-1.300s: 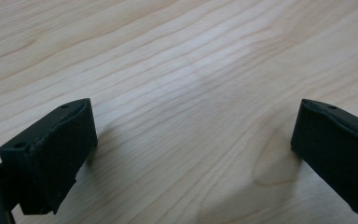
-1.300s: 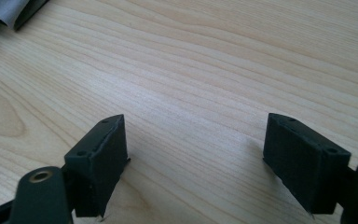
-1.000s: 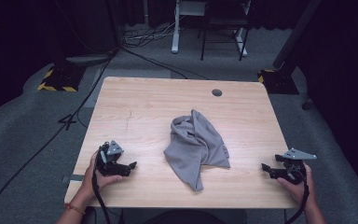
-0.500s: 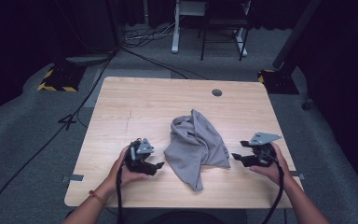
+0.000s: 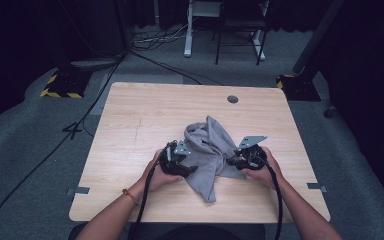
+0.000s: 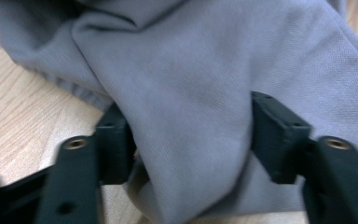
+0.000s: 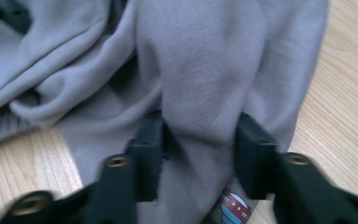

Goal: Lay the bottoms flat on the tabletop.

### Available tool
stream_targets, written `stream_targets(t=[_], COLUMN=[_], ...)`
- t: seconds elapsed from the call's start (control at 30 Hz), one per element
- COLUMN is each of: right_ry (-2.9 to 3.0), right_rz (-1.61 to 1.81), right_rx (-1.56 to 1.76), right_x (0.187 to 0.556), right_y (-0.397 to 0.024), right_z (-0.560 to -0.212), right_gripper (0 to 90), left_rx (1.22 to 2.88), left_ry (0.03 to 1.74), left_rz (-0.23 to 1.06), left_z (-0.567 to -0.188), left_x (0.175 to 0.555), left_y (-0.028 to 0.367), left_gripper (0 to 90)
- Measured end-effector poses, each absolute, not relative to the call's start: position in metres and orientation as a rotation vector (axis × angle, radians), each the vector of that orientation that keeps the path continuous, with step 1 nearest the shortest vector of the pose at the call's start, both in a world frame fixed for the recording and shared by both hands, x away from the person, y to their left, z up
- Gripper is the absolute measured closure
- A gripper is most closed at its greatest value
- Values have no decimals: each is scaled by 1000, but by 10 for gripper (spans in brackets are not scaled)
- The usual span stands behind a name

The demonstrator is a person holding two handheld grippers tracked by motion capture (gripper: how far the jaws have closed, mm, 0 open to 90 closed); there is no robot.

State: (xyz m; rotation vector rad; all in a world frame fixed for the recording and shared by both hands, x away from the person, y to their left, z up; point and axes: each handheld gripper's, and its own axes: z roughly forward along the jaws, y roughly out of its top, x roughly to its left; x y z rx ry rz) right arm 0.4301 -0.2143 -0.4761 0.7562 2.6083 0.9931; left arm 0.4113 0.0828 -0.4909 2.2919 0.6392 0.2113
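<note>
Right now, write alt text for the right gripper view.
The right tongs straddle a raised fold of a crumpled grey garment, their black jaws having just been closing with the fabric bunched between them. The garment lies on a light wooden table, and a small red, white and blue print peeks out at its lower edge.

A light wooden bench (image 5: pixel 130 130) carries a round dark grommet (image 5: pixel 232 99) near its far right corner. Grey carpet (image 5: pixel 40 145) surrounds it; a black cable (image 5: pixel 55 145) crosses the floor.
</note>
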Motion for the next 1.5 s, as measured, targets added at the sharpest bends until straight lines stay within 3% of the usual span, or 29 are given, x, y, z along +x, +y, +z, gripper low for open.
stream_targets(t=[0.03,0.17,0.37,0.67,0.83,0.9,1.2,1.5], right_ry=[2590,2524,2346,2109,2083,2138,2560,2826], right_rz=[1004,1044,1091,1124,1249,1367,1305,1086], right_rx=[737,732,769,885,830,707,325,332], right_x=[428,425,423,443,442,426,358,342], right_y=[-214,-218,-228,-261,-266,-259,-218,-204], right_z=[-474,-466,-439,-396,-379,-372,-411,-469], right_gripper=[781,854,873,874,873,872,869,841], left_rx=[2301,2288,2229,2135,2128,2165,2286,2348], left_ry=[602,600,618,774,758,724,684,741], left_rz=[245,346,373,487,500,507,449,386], left_z=[-488,-478,-461,-421,-413,-418,-445,-479], left_x=[410,409,417,451,448,437,398,370], left_y=[85,93,110,154,159,159,188,219], left_gripper=[615,779,800,802,796,793,757,716])
